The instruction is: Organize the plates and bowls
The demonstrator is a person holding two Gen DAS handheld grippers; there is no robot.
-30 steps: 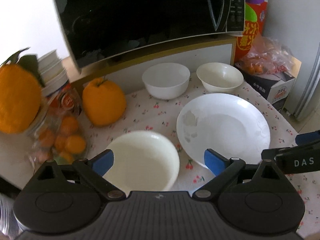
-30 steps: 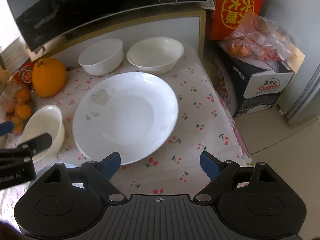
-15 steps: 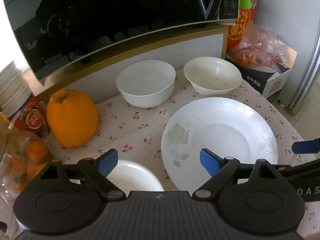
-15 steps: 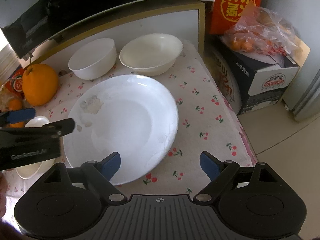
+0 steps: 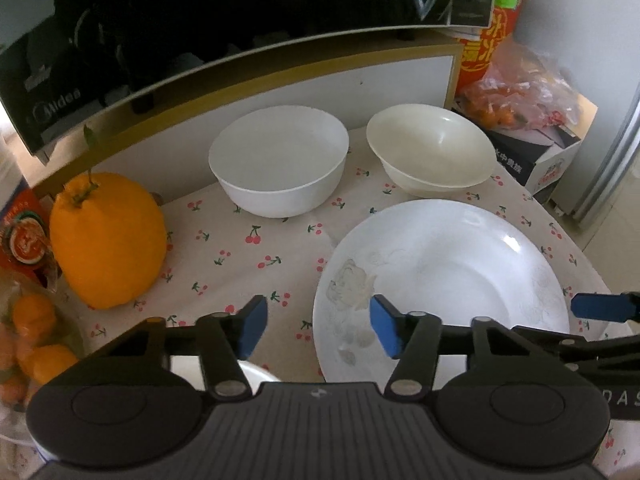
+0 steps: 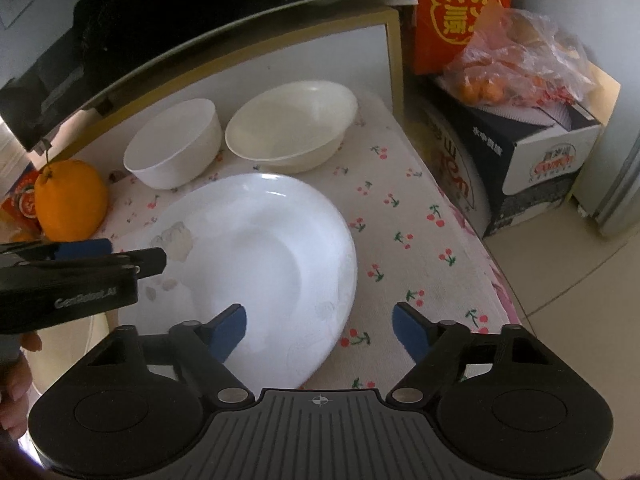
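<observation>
1. The white plate (image 5: 452, 276) lay empty on the cherry-print tabletop (image 5: 256, 248), just ahead of both tongs; faint floral marks showed on its left rim.
2. The left tongs (image 5: 318, 326) were closing over the plate's left edge, one pad above the cloth and one above the rim, pressing on nothing.
3. The right tongs (image 6: 318, 328) were also closing, with the plate's near right edge between the pads but not gripped.
4. Beyond the plate stood a white bowl (image 5: 280, 160) ahead-left and a cream bowl (image 5: 430, 152) ahead-right, close together and both empty.
5. A small white bowl (image 5: 252, 372) sat mostly hidden under the left tongs' body.
6. A large orange citrus fruit (image 5: 108, 240) stood left of the left tongs, with bagged small oranges (image 5: 34, 336) nearer.
7. A microwave (image 5: 200, 20) overhung the bowls from behind.
8. Right of the tabletop, a plastic bag of oranges (image 6: 516, 64) rested on a cardboard box (image 6: 536, 160), before a red carton (image 6: 460, 8).
</observation>
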